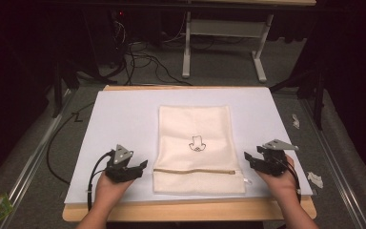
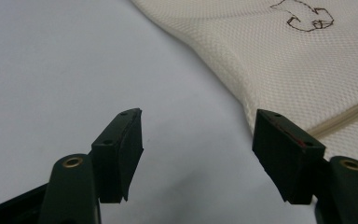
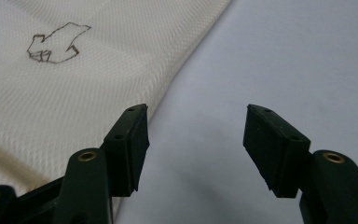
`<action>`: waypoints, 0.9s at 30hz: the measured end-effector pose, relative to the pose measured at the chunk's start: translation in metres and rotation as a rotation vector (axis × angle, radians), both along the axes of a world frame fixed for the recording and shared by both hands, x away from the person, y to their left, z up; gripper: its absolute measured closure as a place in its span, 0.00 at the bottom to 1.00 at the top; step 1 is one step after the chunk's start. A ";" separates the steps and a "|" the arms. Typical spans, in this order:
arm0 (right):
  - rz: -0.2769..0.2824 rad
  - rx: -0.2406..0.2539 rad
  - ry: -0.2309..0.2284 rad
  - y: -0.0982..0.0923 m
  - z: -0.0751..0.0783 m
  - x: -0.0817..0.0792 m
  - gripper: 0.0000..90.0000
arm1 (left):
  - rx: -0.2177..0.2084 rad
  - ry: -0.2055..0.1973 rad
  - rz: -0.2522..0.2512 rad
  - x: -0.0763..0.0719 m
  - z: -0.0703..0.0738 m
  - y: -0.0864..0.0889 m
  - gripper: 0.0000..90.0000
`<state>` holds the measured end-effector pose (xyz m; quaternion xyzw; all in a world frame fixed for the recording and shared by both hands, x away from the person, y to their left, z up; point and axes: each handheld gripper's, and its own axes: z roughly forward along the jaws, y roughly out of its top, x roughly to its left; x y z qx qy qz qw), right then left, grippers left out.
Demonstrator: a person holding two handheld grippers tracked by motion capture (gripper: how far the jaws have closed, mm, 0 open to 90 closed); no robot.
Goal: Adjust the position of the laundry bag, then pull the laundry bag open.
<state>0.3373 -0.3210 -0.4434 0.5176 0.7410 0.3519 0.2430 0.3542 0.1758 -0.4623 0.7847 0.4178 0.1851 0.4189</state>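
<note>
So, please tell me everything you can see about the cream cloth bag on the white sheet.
The cream cloth bag is a flat rectangle of woven, mesh-like fabric. A small dark outline drawing sits near its middle, and a beige zipper runs across close to its near edge. It lies flat in the middle of the white sheet. The left tool and right tool stand open beside its two lower corners, not touching it.
</note>
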 end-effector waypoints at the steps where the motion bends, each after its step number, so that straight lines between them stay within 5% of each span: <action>1: -0.006 0.001 -0.007 -0.004 0.000 -0.009 0.45 | -0.020 0.006 0.006 -0.001 -0.001 0.004 0.37; 7: 0.015 0.056 -0.018 -0.011 -0.006 -0.027 0.49 | -0.089 -0.004 0.047 -0.002 -0.001 0.010 0.34; 15: 0.016 0.107 0.008 -0.004 -0.011 -0.024 0.47 | -0.079 -0.020 0.007 -0.001 0.004 0.000 0.35; 27: 0.109 0.072 0.047 0.023 -0.018 -0.023 0.60 | -0.046 -0.028 -0.021 -0.004 0.005 -0.021 0.35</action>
